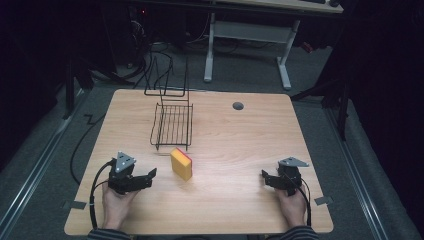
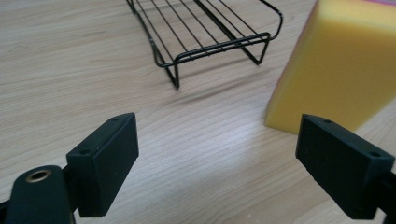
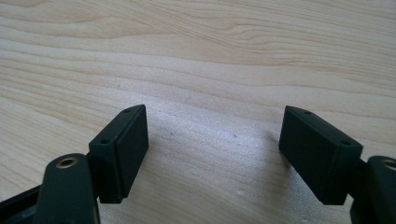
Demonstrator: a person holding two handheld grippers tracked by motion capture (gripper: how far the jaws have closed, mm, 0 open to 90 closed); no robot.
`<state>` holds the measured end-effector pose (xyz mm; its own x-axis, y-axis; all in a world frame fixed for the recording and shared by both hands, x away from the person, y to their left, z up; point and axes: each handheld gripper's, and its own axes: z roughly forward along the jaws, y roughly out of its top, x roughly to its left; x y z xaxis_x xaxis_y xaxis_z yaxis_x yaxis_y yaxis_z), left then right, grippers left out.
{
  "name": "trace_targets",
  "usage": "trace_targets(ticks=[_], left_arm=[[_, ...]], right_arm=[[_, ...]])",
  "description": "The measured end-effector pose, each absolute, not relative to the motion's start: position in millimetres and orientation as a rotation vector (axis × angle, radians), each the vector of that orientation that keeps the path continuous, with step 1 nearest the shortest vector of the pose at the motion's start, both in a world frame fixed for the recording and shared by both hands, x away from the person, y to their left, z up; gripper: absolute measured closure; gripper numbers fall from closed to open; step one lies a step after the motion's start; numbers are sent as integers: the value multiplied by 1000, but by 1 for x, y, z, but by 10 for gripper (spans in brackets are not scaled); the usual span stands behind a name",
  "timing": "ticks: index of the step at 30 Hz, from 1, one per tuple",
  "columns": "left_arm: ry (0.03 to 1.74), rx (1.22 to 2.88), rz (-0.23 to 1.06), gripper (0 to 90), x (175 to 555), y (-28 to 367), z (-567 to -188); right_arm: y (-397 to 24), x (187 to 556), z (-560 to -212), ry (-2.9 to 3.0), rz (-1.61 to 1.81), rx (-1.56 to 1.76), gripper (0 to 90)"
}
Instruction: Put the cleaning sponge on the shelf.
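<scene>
A yellow sponge (image 1: 181, 164) with a thin pink layer on its far face stands on edge near the middle of the wooden table (image 1: 240, 135), just in front of a black wire rack (image 1: 172, 125) and apart from it. The left gripper (image 1: 151, 173) sits at the near left of the table, held in a hand (image 1: 116, 206), and points toward the sponge without touching it. In the left gripper view its jaws stand apart with bare wood between them, nothing held; the sponge (image 2: 336, 65) rises just beyond the right-hand jaw and the rack (image 2: 210, 32) lies farther off. The right gripper (image 1: 263, 175) rests at the near right, well apart from the sponge, held by the other hand (image 1: 292, 206). In the right gripper view its jaws are spread wide over plain tabletop (image 3: 210, 70), gripping nothing.
</scene>
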<state>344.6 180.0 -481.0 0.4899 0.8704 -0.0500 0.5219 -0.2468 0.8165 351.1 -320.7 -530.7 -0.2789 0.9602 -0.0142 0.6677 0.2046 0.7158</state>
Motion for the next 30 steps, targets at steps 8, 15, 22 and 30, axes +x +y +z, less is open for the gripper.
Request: trace_targets(ticks=[8, 15, 22, 30], left_arm=[[1106, 1945, 509, 132, 338, 170, -479], [1050, 1954, 467, 107, 334, 160, -480], [1021, 1971, 442, 94, 333, 152, -481], [986, 2000, 425, 47, 335, 138, -484]], right_arm=[[-321, 351, -531, 2023, 840, 1509, 243], [-321, 351, -531, 2023, 840, 1509, 243], [-321, 351, -531, 2023, 840, 1509, 243], [-321, 351, -531, 2023, 840, 1508, 243]])
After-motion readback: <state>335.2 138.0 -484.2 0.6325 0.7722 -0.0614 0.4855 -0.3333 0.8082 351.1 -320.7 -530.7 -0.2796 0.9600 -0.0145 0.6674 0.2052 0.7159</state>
